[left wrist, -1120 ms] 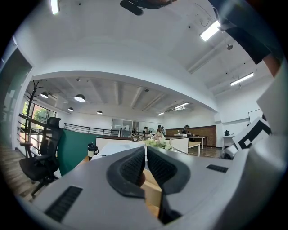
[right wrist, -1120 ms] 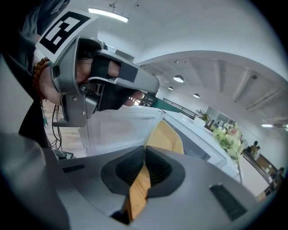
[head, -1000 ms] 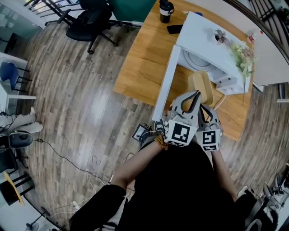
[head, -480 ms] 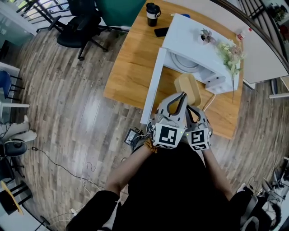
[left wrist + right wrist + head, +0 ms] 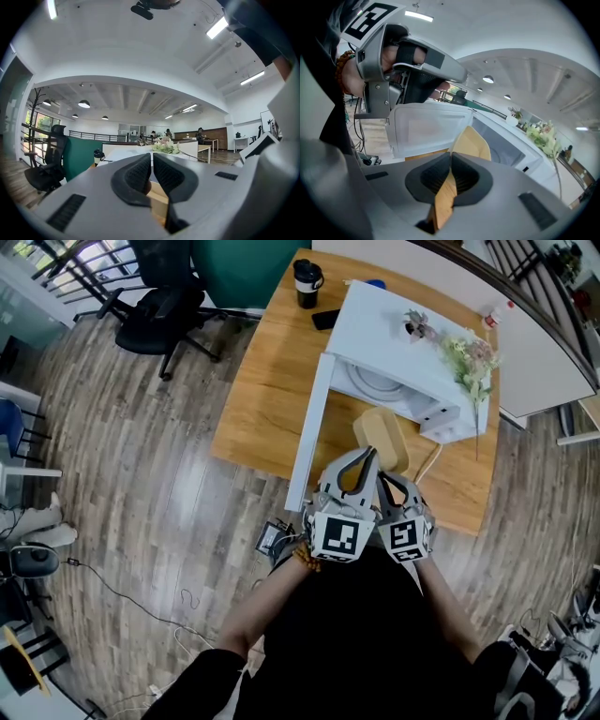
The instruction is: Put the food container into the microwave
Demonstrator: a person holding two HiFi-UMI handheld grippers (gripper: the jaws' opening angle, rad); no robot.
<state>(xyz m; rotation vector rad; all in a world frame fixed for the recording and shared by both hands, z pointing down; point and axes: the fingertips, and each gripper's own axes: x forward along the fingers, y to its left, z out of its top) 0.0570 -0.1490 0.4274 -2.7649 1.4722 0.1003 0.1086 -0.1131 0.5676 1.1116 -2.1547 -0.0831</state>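
Observation:
The food container, a tan oval box with a wooden lid, hangs above the table just in front of the white microwave. The microwave's door stands swung open to the left, and its cavity with the round plate shows. My right gripper is shut on the container's near edge; in the right gripper view the wooden rim sits pinched between the pads. My left gripper hovers just left of it, shut and empty, its pads close together.
The wooden table carries a black cup and a phone at its far end. Flowers lie on the microwave's top. An office chair stands at the far left, cables trail on the floor.
The head view has shifted, so everything sits further left in the picture. Both grippers and the container keep about the same place before the open microwave.

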